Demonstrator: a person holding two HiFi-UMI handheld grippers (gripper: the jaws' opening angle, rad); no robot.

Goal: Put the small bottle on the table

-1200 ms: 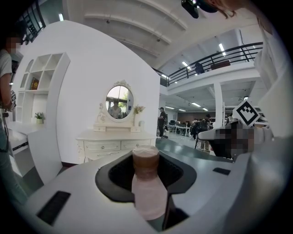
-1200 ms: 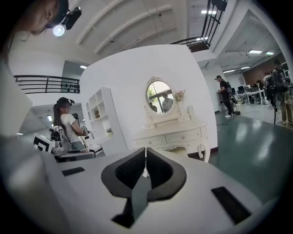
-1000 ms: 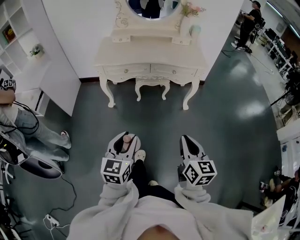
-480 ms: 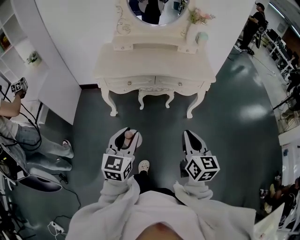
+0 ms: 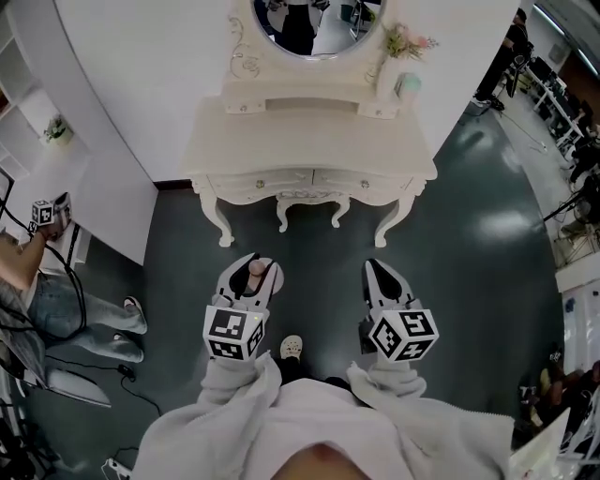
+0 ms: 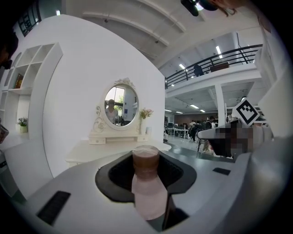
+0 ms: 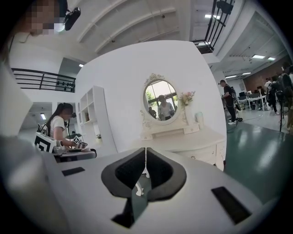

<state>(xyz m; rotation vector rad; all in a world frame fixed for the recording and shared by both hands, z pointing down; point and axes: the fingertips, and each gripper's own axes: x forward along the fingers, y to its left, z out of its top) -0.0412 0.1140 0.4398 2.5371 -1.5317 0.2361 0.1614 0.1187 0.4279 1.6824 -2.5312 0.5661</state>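
Surface: white dressing table [image 5: 309, 141] with curved legs and two front drawers, its top bare at the middle, set against a white wall [image 5: 141, 75].
Room: large open hall with a dark grey-green glossy floor [image 5: 469, 244]; white shelf unit [image 5: 28, 103] at far left.
On the table's rear ledge: oval mirror [image 5: 305, 23], vase of flowers [image 5: 408, 42], pale green cup [image 5: 408, 84].
Others nearby: seated person [image 5: 37, 300] at left with cables on the floor; standing person [image 5: 511, 47] at far right.
Between grippers and table: a stretch of floor only; the wearer's shoe [image 5: 292, 347] showed below.
Left gripper [image 5: 255, 266]: fingers partly spread and clamped on the small bottle [image 6: 147, 180], pink body with brown cap, held upright, well short of the table.
Right gripper [image 5: 377, 272]: fingers pressed together, nothing between them.
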